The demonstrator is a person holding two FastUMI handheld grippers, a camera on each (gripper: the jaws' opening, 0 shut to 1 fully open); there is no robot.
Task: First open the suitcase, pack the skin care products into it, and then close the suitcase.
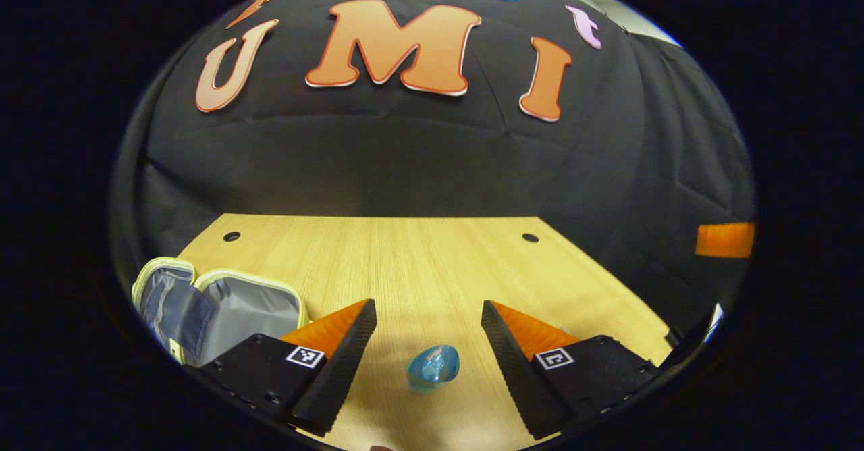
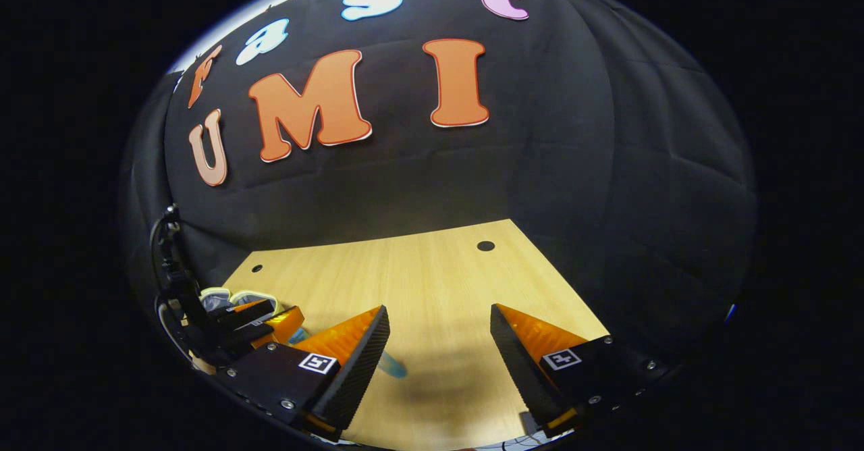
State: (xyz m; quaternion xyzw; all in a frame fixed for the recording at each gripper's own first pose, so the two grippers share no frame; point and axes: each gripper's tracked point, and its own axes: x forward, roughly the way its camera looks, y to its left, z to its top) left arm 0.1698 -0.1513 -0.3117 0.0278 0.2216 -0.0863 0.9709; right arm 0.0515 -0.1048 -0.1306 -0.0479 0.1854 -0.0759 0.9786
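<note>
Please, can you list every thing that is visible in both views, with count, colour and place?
suitcase: one, grey lining with pale yellow-green edge, lying open at the table's left side in the left gripper view.
skin care bottle: one, clear blue, lying on the table between the left gripper's open jaws, touching neither.
table: one, light wood, with small dark holes near its far edge.
left gripper: one, jaws open, low over the table.
right gripper: one, jaws open, empty, above bare table.
</note>
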